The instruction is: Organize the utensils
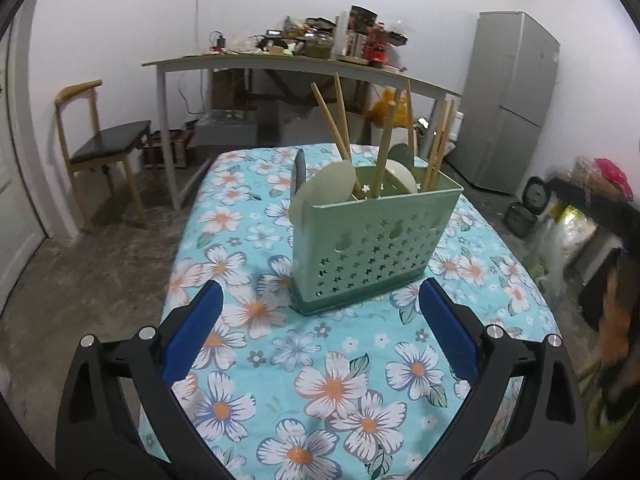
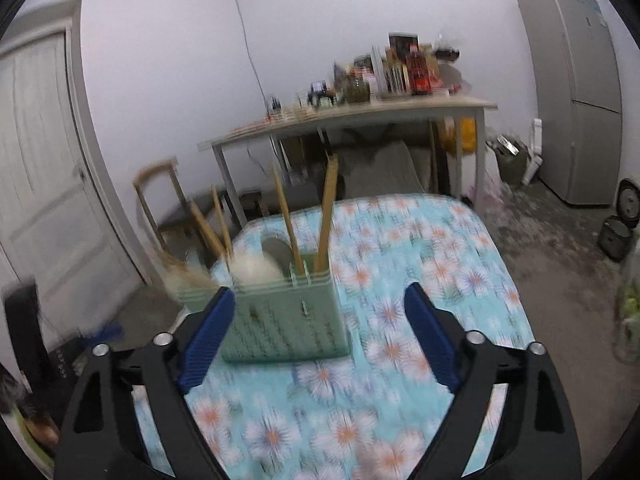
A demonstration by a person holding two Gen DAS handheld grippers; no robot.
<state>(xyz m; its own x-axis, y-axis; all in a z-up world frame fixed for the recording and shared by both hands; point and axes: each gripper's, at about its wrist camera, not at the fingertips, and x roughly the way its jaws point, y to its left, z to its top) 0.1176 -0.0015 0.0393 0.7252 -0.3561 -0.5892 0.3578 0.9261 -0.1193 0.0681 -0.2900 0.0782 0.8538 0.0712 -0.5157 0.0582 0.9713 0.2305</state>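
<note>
While right view blurs, left view shows star-punched green caddy (image 1: pixel 368 240) sharp; both grippers' fingers apart, empty.

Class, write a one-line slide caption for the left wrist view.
Open hand-held gripper faces a green caddy of chopsticks on a floral tablecloth.

— Of what is the utensil holder (image 1: pixel 372 240) made?
— Matt green plastic, pierced with small stars. The chopsticks (image 1: pixel 344 120) in it look like pale bare wood.
— And the tablecloth (image 1: pixel 320 380)?
— Soft printed cloth is seen. The gripper pads (image 1: pixel 192 332) are ribbed blue plastic on black matt arms with shiny metal pins.
</note>
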